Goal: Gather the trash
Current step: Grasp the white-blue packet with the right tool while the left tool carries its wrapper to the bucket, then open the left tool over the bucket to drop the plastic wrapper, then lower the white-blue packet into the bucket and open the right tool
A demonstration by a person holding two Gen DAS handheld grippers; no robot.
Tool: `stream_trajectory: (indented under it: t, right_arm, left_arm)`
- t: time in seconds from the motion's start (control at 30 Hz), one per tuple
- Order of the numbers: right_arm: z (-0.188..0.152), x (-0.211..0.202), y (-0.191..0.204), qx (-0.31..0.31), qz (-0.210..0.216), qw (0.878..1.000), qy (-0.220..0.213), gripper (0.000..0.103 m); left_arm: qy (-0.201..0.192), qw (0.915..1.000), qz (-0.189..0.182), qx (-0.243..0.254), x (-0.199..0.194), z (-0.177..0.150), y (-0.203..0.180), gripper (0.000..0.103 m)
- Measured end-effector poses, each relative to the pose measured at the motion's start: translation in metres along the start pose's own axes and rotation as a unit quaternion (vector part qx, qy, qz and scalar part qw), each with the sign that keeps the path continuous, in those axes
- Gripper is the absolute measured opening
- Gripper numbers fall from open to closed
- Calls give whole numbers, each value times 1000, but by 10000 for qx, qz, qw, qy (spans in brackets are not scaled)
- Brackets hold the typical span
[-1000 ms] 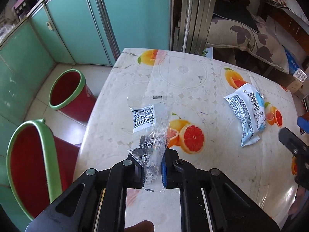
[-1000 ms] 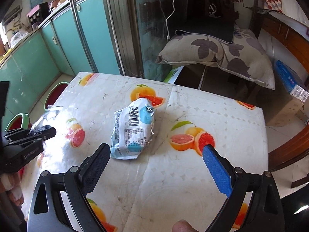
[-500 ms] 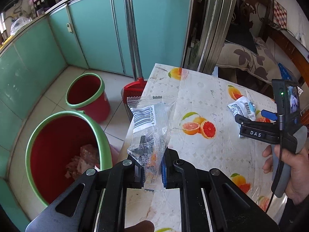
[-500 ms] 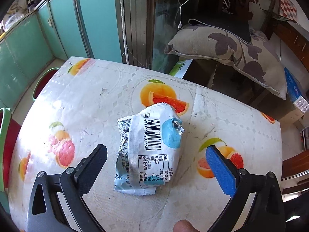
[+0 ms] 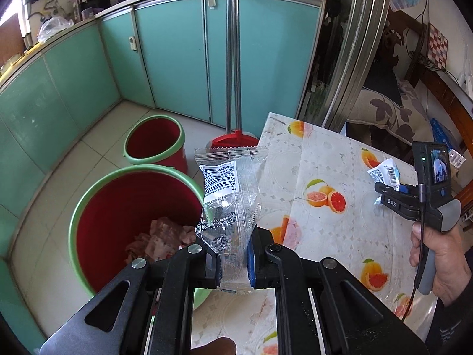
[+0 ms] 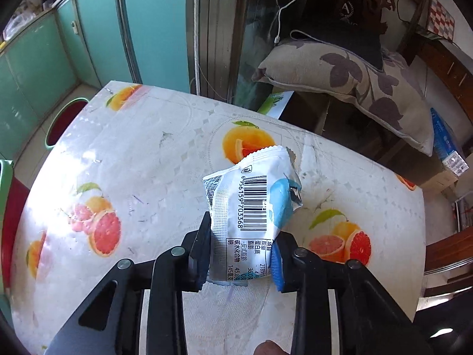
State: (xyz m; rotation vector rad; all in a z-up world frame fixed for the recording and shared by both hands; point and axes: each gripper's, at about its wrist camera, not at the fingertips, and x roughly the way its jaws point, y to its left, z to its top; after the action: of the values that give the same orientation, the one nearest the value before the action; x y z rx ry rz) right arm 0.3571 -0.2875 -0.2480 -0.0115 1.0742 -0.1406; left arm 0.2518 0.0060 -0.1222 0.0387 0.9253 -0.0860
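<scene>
1. At lower left of the left wrist view, a near red bin (image 5: 130, 224) with a green rim holds pinkish scraps; a second red bin (image 5: 155, 145) stands behind it.
2. At lower centre, the left gripper (image 5: 233, 261) is clenched on a clear wrapper (image 5: 229, 204), long axis upright, barcode end pointing up, at the table edge beside the near bin.
3. In the right wrist view, the right gripper (image 6: 239, 261) grips a white-and-blue packet (image 6: 254, 207) at centre, long axis pointing away, over the fruit-print table (image 6: 142, 171).
</scene>
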Motion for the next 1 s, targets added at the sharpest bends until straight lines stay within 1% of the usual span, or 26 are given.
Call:
stream_trajectory:
  t: [0.13,0.2,0.37,0.47,0.53,0.57,0.6,0.63,0.7,0.83,1.0]
  right_arm:
    - [-1,-38,18,-211,68,9995,-246,29]
    - [-2,-58,33,-340,119,9987,-351,29]
    - [-7,-103,87,-803,349,9944,-591,29]
    - [-10,-124,123,-1053,514,9906,-701,29]
    - [-12,-134,146,-1179,608,9883,-753,29]
    - [-12,-139,157,-1241,657,9870,-780,29]
    - [-13,-143,166,-1285,714,9860,-791,29]
    - [-13,-148,176,-1371,789,9838,-840,29]
    - [-14,-156,197,-1495,911,9806,-887,29]
    - [-16,-172,243,-1767,1248,9713,-992,29]
    - [-20,-186,302,-2070,1750,9567,-1058,29]
  left_arm:
    - [-56,9997,67,-226,-7,-5,28,12]
    - [-19,9993,135,-359,-7,-11,45,12]
    - [213,9974,279,-632,7,-24,88,12]
    - [314,9961,145,-809,13,-29,108,12]
    - [444,9954,-64,-845,19,-30,118,26]
    - [452,9947,-104,-917,18,-31,123,59]
    - [398,9943,-93,-984,16,-30,127,101]
    - [278,9941,-87,-1043,11,-31,132,101]
    - [162,9933,-85,-1139,2,-32,141,102]
    - [-178,9902,110,-1384,-22,-36,165,102]
    - [-462,9832,524,-1686,-52,-52,200,102]
